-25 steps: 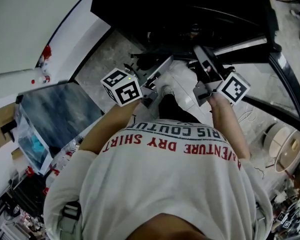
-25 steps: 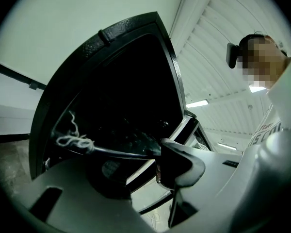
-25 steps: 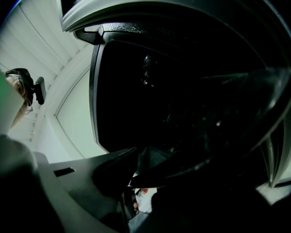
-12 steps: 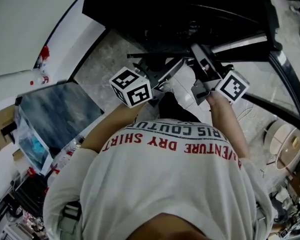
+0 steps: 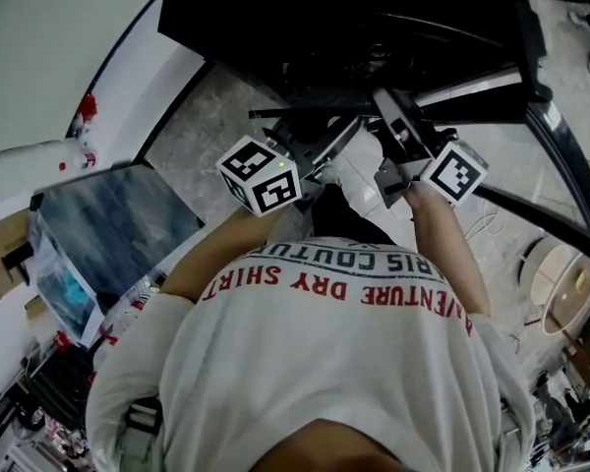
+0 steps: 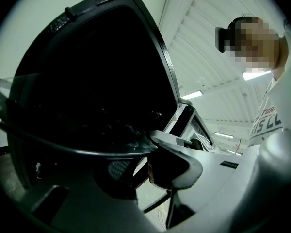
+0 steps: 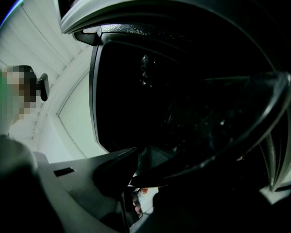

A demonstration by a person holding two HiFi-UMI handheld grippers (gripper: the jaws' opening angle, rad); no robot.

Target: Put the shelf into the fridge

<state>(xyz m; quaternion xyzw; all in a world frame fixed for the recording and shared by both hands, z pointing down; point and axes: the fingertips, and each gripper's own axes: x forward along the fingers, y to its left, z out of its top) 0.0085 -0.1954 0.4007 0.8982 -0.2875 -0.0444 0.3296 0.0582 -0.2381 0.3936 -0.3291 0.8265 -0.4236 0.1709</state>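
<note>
Glass shelf (image 6: pixel 102 135) hangs in the air just before the open front of the fridge (image 5: pixel 354 18), not yet on any ledge inside, so sliding it in is still to do. The right gripper (image 7: pixel 133 171) is clamped on its near rim. The left gripper (image 6: pixel 143 154) is closing its jaws around that rim, not visibly pinching yet. The fridge's interior is too dark to show contents.

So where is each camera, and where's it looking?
Head view: on the person's head, looking down over the white shirt at the left gripper, right gripper, shelf and fridge.
Left gripper view: on the left gripper, facing the fridge; its jaws are closing around the shelf edge.
Right gripper view: on the right gripper, facing the fridge; jaws grip the shelf.
Gripper views share: shelf, fridge.
</note>
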